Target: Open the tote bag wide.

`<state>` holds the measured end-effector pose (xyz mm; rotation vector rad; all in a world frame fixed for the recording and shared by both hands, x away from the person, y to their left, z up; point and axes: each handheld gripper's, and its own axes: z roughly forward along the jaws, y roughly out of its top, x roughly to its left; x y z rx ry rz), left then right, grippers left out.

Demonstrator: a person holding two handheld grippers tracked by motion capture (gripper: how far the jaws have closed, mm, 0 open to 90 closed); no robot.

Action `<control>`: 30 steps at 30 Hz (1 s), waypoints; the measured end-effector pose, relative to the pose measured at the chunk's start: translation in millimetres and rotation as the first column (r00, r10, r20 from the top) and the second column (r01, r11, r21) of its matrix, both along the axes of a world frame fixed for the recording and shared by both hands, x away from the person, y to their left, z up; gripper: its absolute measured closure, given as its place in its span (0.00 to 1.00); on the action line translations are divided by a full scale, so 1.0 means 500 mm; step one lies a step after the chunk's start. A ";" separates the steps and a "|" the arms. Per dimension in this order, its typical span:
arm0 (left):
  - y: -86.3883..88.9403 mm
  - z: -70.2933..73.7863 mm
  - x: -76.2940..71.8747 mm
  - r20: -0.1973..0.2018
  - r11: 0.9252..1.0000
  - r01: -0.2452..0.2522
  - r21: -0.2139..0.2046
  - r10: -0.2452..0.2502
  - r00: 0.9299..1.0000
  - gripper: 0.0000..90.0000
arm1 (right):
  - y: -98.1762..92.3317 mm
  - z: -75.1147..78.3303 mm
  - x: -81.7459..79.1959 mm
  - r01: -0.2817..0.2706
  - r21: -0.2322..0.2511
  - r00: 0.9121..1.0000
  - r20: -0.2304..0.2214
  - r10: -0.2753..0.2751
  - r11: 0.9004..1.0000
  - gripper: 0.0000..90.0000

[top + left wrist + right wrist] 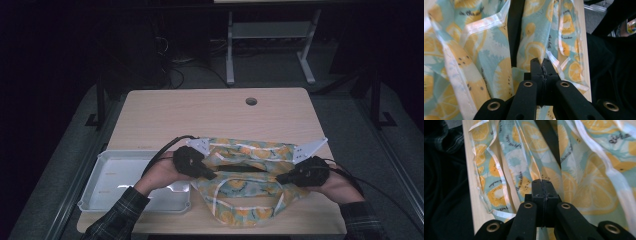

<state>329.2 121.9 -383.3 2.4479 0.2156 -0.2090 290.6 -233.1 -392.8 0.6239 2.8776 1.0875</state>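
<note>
Both grippers are clamped all the way down on the lemon-print cloth (245, 182), which lies bunched on the near half of the wooden table (200, 110). The left gripper (212, 175) pinches a fold near its left side, the right gripper (280, 178) one near its right side. A white tray (95, 185) sits just left.

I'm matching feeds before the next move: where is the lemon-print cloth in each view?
High view: cloth lies on the table's near edge, centre-right, between both tongs, right of the tray.
Left gripper view: cloth spreads left and centre, behind the shut left tongs.
Right gripper view: cloth spreads centre and right, behind the shut right tongs.
Shared landmark: its white hem.
</note>
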 end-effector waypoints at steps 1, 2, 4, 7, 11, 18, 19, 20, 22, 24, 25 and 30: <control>-0.001 -0.003 -0.004 -0.001 1.000 -0.003 0.002 0.003 1.000 1.00 | 0.001 -0.001 -0.003 0.001 -0.002 1.000 -0.008 -0.001 1.000 0.99; -0.001 -0.007 -0.005 -0.008 1.000 0.000 0.005 0.000 1.000 1.00 | 0.000 -0.005 -0.006 -0.002 -0.004 1.000 -0.009 0.002 1.000 0.99; -0.003 -0.014 -0.009 -0.013 1.000 0.004 0.014 -0.003 1.000 1.00 | 0.001 -0.011 -0.012 -0.007 -0.005 1.000 -0.028 0.007 1.000 0.99; -0.007 -0.023 -0.010 -0.013 1.000 0.009 0.030 -0.008 1.000 1.00 | 0.001 -0.022 -0.015 -0.009 -0.022 0.999 -0.035 0.009 1.000 0.99; -0.014 -0.037 -0.008 -0.021 0.998 0.013 0.060 -0.011 1.000 0.99 | 0.002 -0.038 -0.010 -0.010 -0.043 0.999 -0.051 0.008 0.999 0.99; -0.022 -0.055 -0.005 -0.029 0.996 0.014 0.090 -0.012 0.999 0.99 | 0.004 -0.056 -0.003 -0.019 -0.065 0.998 -0.056 0.015 0.998 0.99; -0.024 -0.057 -0.004 -0.031 0.995 0.017 0.099 -0.014 0.999 0.99 | 0.004 -0.059 -0.002 -0.025 -0.068 0.998 -0.053 0.021 0.997 0.99; -0.024 -0.059 -0.003 -0.032 0.994 0.020 0.107 -0.016 0.999 0.99 | 0.005 -0.061 -0.001 -0.026 -0.072 0.998 -0.054 0.022 0.997 0.99; -0.027 -0.064 -0.003 -0.035 0.993 0.022 0.117 -0.018 0.999 0.99 | 0.007 -0.064 -0.002 -0.027 -0.080 0.998 -0.061 0.022 0.996 0.99; -0.028 -0.066 -0.002 -0.036 0.991 0.030 0.132 -0.025 0.999 0.97 | 0.008 -0.066 -0.001 -0.029 -0.085 0.998 -0.062 0.024 0.996 0.99; -0.028 -0.067 -0.002 -0.041 0.990 0.031 0.135 -0.026 0.999 0.95 | 0.008 -0.067 -0.001 -0.028 -0.088 0.998 -0.059 0.023 0.996 0.99; -0.021 -0.055 -0.005 -0.036 0.994 0.017 0.106 -0.014 0.999 0.87 | 0.001 -0.053 -0.005 0.010 -0.064 0.998 -0.063 -0.014 0.998 0.87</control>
